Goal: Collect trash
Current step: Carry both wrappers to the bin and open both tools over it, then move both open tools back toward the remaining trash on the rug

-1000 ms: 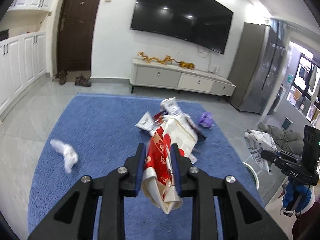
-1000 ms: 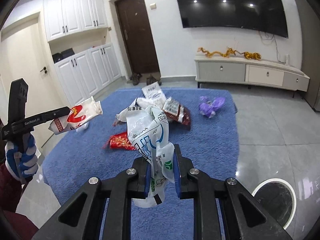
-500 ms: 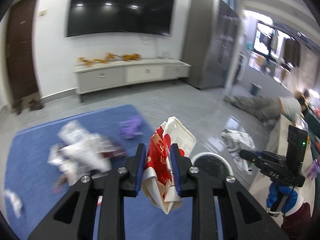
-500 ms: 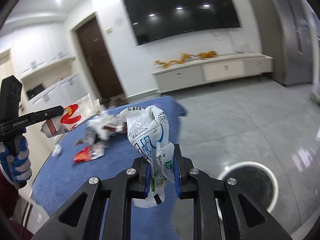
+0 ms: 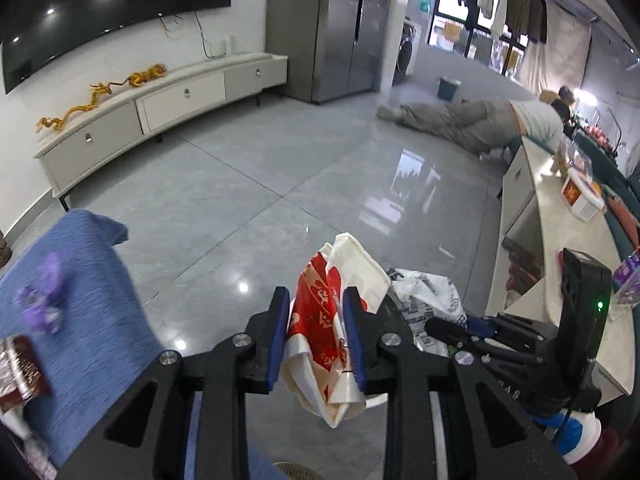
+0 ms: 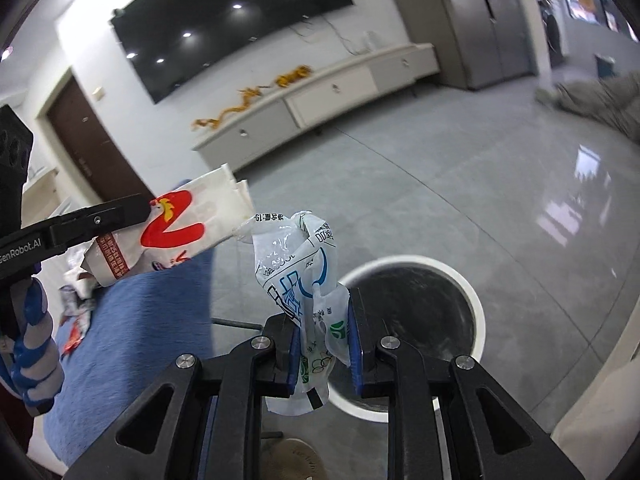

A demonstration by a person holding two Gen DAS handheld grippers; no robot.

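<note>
My left gripper has a crumpled red and cream wrapper between its blue pads, and its jaws are opening. The right wrist view shows the same wrapper at the left, up beside my right load. My right gripper is shut on a clear plastic bag with blue and green print, held over the near rim of a round white bin with a dark inside. From the left wrist view, the right gripper and its bag sit just right of the wrapper.
A blue rug at left carries purple trash and a brown wrapper. Glossy grey floor stretches ahead to a long white TV cabinet. A person lies on the floor far right. A pale counter runs along the right.
Both grippers have swung right, off the rug and down toward the bin, rolling as they went. The trash pile slid out to the left. Each still carries its piece.
</note>
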